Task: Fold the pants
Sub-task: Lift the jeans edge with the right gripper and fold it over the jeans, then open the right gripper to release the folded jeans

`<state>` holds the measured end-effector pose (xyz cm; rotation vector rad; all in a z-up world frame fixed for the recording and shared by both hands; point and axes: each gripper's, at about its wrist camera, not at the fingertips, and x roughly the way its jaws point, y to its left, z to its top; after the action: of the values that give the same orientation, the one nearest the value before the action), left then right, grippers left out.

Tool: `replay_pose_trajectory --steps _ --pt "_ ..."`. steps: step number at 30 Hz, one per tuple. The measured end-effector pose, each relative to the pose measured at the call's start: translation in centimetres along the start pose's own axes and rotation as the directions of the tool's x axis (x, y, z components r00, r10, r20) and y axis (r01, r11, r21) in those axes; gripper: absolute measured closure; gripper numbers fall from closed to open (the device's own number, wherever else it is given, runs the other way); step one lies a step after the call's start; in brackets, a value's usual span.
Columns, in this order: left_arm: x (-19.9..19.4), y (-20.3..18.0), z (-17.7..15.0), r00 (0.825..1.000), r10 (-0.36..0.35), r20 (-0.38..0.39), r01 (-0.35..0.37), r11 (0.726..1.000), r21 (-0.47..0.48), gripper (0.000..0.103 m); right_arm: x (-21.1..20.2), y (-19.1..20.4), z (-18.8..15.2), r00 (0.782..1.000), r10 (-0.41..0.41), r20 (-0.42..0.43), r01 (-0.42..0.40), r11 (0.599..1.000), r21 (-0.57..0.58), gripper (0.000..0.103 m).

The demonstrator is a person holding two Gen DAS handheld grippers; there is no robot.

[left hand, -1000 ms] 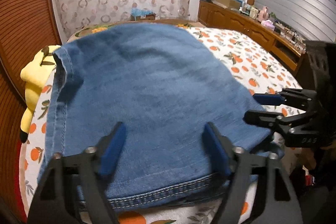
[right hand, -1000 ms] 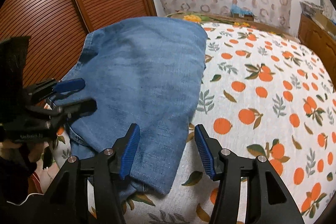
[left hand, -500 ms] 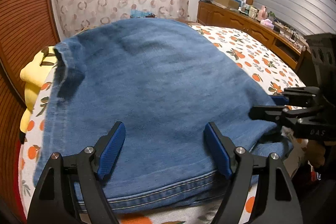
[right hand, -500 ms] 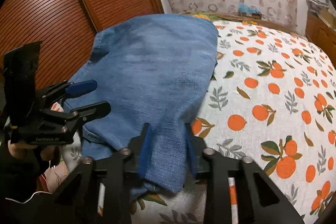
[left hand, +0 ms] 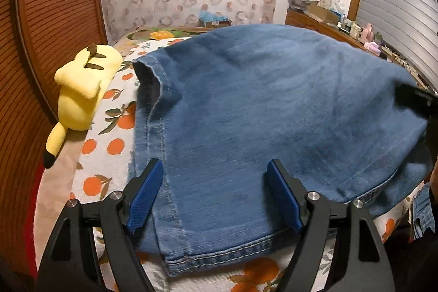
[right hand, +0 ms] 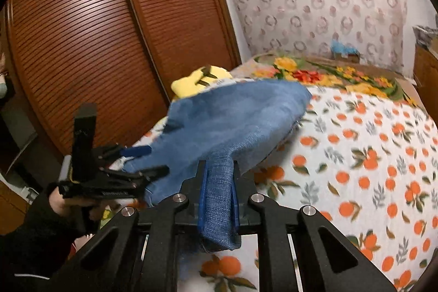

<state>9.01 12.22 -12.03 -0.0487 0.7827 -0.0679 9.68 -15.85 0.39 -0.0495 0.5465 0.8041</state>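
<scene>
We note the pants (left hand: 273, 111), blue denim, spread over the bed (right hand: 369, 168) with its orange-print cover, filling the centre of the left wrist view. The right gripper (right hand: 219, 196) has just been closing its jaws and now pinches a corner of the denim, lifted at lower centre of its frame. The left gripper (left hand: 215, 193) hovers with jaws wide apart above the hem, gripping nothing. A yellow plush toy (left hand: 82, 89) lies at left, beside the pants.
</scene>
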Motion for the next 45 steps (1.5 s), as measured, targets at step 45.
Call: replay_pose_trajectory --steps 45 --pt "-9.3 11.7 -1.2 0.972 0.197 0.128 -0.165 0.96 -0.225 0.024 17.2 6.0 3.3 0.925 0.269 -0.267 -0.314 0.938 -0.143 0.084"
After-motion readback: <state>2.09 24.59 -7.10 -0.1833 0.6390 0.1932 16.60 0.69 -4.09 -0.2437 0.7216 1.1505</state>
